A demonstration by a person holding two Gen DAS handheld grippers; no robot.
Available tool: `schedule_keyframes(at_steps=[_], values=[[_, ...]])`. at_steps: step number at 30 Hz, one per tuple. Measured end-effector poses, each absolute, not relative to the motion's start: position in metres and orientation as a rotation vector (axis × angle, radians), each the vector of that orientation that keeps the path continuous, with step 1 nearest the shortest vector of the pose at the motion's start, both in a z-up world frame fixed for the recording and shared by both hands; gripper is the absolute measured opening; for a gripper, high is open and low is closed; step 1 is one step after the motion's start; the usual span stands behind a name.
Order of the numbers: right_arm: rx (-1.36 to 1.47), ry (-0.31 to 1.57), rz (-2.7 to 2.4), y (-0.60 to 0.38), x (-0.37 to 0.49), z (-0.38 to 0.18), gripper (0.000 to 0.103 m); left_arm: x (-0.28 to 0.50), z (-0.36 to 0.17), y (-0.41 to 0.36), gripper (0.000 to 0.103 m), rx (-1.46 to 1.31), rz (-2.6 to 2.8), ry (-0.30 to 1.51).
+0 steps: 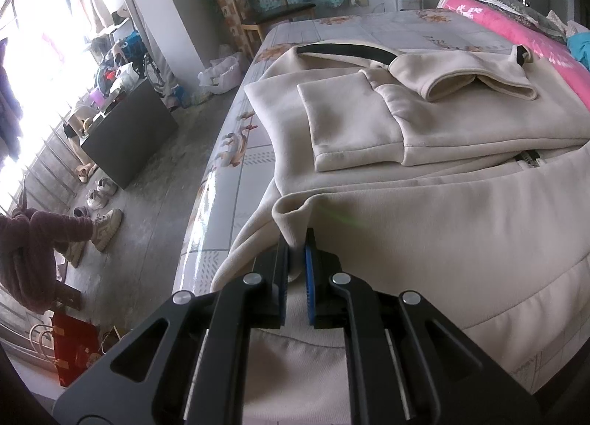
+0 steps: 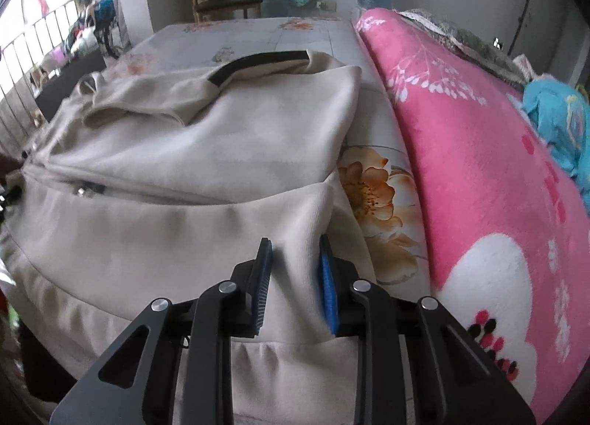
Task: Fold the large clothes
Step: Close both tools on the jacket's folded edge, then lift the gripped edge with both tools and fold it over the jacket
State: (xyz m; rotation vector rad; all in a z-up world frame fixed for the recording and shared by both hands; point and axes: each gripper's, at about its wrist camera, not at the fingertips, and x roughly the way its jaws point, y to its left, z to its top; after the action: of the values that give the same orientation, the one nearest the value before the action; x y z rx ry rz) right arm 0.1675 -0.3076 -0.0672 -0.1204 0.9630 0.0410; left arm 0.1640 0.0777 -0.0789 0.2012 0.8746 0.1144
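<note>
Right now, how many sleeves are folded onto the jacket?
2. One sleeve lies flat across the jacket on its left; the other sleeve crosses above it, cuff open. The left gripper pinches the hem.
</note>
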Motion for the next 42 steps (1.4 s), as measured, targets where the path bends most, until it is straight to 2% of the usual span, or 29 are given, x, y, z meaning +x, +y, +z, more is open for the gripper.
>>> schedule_keyframes(at_steps=[25, 27, 28, 30, 35, 42], values=[[-0.234, 0.959, -0.009, -0.294, 0.168, -0.071, 0.025, 0.167, -0.080, 0.079, 0.008, 0.206, 0.113, 0.876], [-0.246, 0.950, -0.016, -0.292, 0.166, -0.070, 0.019, 0.165, -0.080, 0.079, 0.008, 0.208, 0.114, 0.865], [-0.251, 0.944, -0.023, -0.292, 0.165, -0.069, 0.012, 0.164, -0.080, 0.080, 0.007, 0.211, 0.113, 0.853], [-0.230, 0.926, -0.021, -0.293, 0.161, -0.065, 0.007, 0.159, -0.078, 0.079, 0.006, 0.224, 0.118, 0.833], [-0.213, 0.848, -0.036, -0.293, 0.138, -0.043, 0.006, 0.133, -0.058, 0.079, 0.005, 0.228, 0.099, 0.721], [-0.170, 0.693, -0.056, -0.288, 0.081, 0.008, 0.006, 0.075, -0.003, 0.097, 0.004, 0.159, 0.052, 0.575]])
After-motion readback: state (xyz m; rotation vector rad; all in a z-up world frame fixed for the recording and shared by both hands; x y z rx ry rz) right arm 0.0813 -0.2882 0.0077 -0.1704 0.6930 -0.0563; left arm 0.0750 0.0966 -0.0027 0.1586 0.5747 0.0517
